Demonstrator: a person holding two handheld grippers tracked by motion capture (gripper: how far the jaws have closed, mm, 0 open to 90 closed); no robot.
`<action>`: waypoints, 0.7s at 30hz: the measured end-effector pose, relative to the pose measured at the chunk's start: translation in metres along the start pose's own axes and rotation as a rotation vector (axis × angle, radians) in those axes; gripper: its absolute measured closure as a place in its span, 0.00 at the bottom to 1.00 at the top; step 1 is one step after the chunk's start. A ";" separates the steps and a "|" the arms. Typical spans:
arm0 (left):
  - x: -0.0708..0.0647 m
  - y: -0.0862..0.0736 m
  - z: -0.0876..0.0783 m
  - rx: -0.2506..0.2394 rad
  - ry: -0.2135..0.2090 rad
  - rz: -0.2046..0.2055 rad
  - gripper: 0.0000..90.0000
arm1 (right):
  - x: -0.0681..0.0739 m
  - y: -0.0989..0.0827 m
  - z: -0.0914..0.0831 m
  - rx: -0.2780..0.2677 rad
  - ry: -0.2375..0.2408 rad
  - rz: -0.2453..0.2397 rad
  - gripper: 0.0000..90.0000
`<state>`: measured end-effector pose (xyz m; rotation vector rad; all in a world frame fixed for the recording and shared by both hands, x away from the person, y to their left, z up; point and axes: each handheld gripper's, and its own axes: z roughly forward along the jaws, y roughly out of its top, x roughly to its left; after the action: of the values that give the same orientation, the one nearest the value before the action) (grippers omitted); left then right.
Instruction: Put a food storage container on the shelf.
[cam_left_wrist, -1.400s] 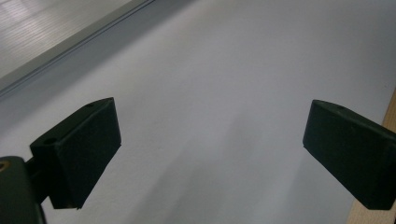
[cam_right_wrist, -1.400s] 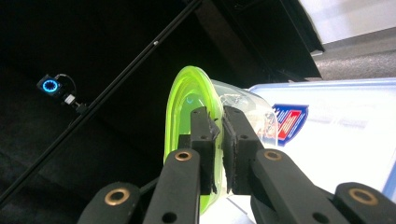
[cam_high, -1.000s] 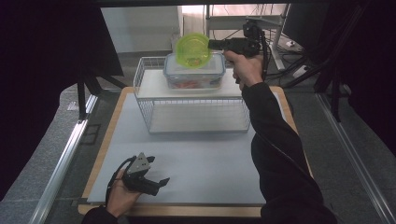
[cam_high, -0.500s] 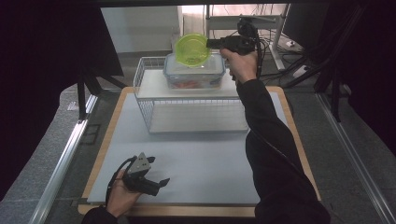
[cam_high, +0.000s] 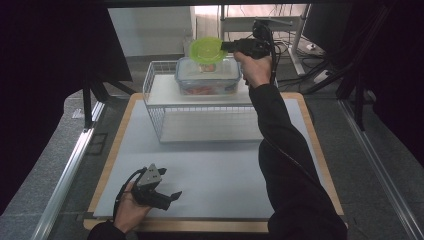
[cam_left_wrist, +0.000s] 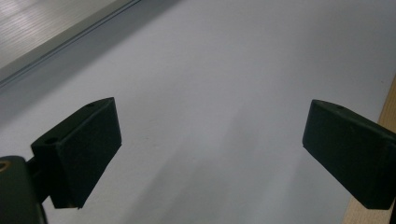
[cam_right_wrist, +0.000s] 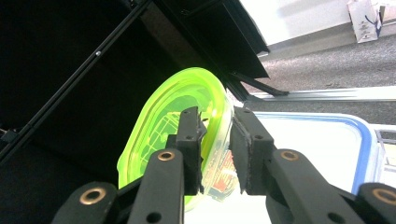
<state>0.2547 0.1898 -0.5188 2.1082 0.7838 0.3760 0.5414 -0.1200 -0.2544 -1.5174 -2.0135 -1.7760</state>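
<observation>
A lime-green translucent bowl stands tilted on its edge on the lid of a clear box with a blue rim, which sits on top of a white wire rack. My right gripper reaches in from the right at the bowl's rim. In the right gripper view the green bowl has its rim between the jaws of my right gripper; the jaws have just been opening and a gap shows beside the rim. My left gripper rests open near the front left edge, and its view has bare mat between the jaws.
The rack stands at the back of a pale grey mat on a wood-edged table. The box holds red food under its lid. Black frame posts stand at both sides, and cables and a shelf lie behind the rack.
The right hand has edged slightly up and toward the back with the green bowl at the jaws. The left hand has stayed put.
</observation>
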 end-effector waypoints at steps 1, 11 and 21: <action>0.000 0.000 0.000 0.002 0.000 0.001 0.05 | 0.000 0.000 0.001 0.000 -0.007 -0.011 0.80; 0.000 0.000 0.000 0.003 -0.002 0.003 0.05 | 0.003 0.001 0.006 0.001 -0.044 -0.058 0.73; -0.001 0.000 0.001 0.004 0.000 0.006 0.05 | 0.005 0.000 -0.001 0.001 -0.058 -0.175 0.39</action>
<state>0.2548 0.1891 -0.5192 2.1144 0.7788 0.3776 0.5386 -0.1174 -0.2511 -1.4493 -2.2375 -1.8096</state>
